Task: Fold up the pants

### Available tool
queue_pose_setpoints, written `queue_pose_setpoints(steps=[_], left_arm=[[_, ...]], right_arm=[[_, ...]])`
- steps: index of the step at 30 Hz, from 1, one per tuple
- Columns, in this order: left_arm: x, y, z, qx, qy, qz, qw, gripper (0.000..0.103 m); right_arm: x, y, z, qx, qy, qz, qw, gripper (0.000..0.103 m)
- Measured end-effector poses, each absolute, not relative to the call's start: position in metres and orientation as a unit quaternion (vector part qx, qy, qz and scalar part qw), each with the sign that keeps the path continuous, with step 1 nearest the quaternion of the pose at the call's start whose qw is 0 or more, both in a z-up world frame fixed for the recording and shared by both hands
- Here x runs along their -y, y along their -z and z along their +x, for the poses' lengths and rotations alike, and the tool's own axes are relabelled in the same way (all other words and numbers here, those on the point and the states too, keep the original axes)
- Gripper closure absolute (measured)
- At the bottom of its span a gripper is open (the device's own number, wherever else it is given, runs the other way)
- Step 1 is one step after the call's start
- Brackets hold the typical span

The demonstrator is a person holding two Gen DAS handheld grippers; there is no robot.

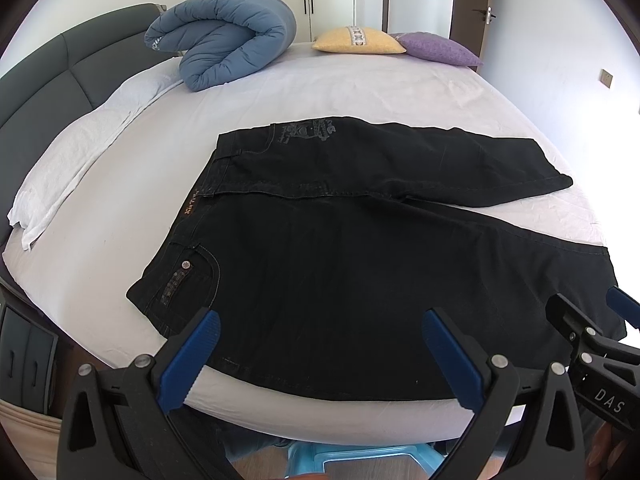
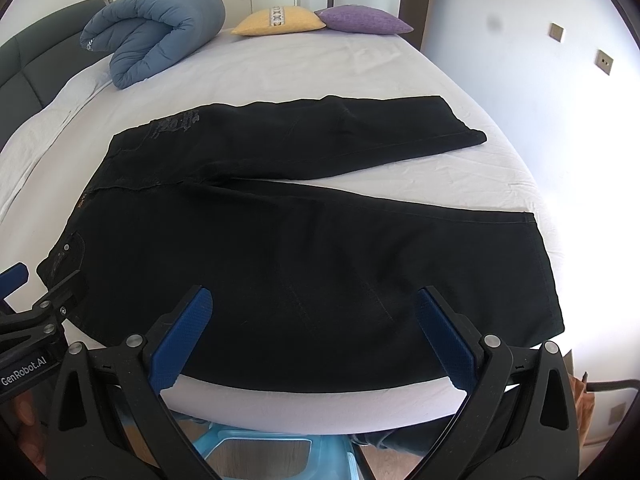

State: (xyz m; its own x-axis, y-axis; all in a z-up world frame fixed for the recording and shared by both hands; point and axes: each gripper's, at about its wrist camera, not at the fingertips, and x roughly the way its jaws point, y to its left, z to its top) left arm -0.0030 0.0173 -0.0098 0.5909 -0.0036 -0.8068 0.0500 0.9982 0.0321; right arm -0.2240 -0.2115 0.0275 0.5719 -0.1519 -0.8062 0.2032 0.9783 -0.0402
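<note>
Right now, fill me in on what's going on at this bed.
A person with a handheld gripper in each hand is about to fold black pants spread flat on the bed, waistband to the left, both legs running right and splayed apart. The left gripper and right gripper both hang open over the near leg, holding nothing. No fold has been made yet. A rolled blue duvet, a yellow cushion and a purple cushion sit at the far side.
</note>
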Motion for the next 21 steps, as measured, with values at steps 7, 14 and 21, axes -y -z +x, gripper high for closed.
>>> queue_pose_setpoints(steps=[7, 14, 21], left_arm=[[-0.017, 0.0109, -0.0033, -0.452, 0.015, 0.026, 0.891, 0.0], [-0.0155, 0.0114, -0.0036, -0.454, 0.015, 0.026, 0.891, 0.0], [-0.0151, 0.0123, -0.0048, -0.454, 0.014, 0.026, 0.891, 0.0]], right_arm=[[0.2116, -0.0272, -0.2238, -0.453, 0.1, 0.028, 0.886, 0.0], [0.2103, -0.0255, -0.2244, -0.453, 0.098, 0.027, 0.886, 0.0], [0.2094, -0.025, -0.2253, -0.454, 0.098, 0.028, 0.885, 0.0]])
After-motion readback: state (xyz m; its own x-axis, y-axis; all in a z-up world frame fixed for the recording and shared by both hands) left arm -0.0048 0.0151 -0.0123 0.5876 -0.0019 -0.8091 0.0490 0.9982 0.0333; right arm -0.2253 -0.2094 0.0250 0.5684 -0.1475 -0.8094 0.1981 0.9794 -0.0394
